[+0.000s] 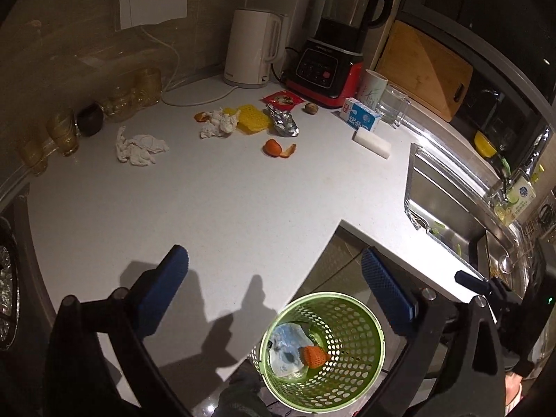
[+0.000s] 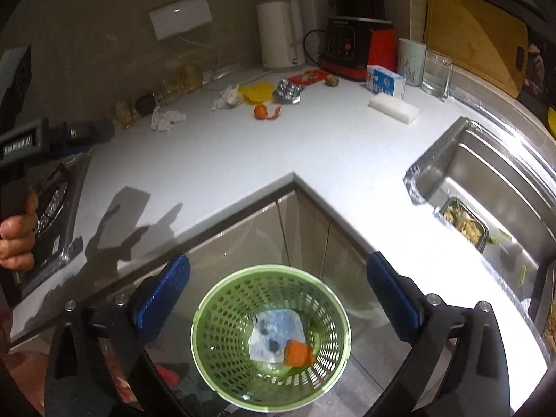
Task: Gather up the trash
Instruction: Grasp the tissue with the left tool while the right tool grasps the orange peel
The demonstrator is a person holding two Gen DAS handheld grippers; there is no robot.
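Note:
A green perforated trash basket (image 1: 365,375) (image 2: 222,330) stands on the floor in the counter's inner corner. It holds a blue-white wrapper (image 2: 274,333) and an orange foam net (image 2: 299,352). My right gripper (image 2: 278,295) is open and empty above the basket. My left gripper (image 1: 274,288) is open and empty over the counter edge, left of the basket. On the white counter (image 1: 226,191) lie crumpled tissues (image 1: 139,147) (image 1: 219,123), a yellow foam net (image 1: 252,118), crumpled foil (image 1: 283,123), orange peel (image 1: 278,148) and a red wrapper (image 1: 283,99).
A kettle (image 1: 252,48), blender (image 1: 333,45), paper cup (image 1: 373,88), glass jar (image 1: 392,104), milk carton (image 1: 359,114) and white sponge (image 1: 371,142) stand at the back. Glasses (image 1: 66,132) line the left wall. A sink (image 2: 486,191) lies at right.

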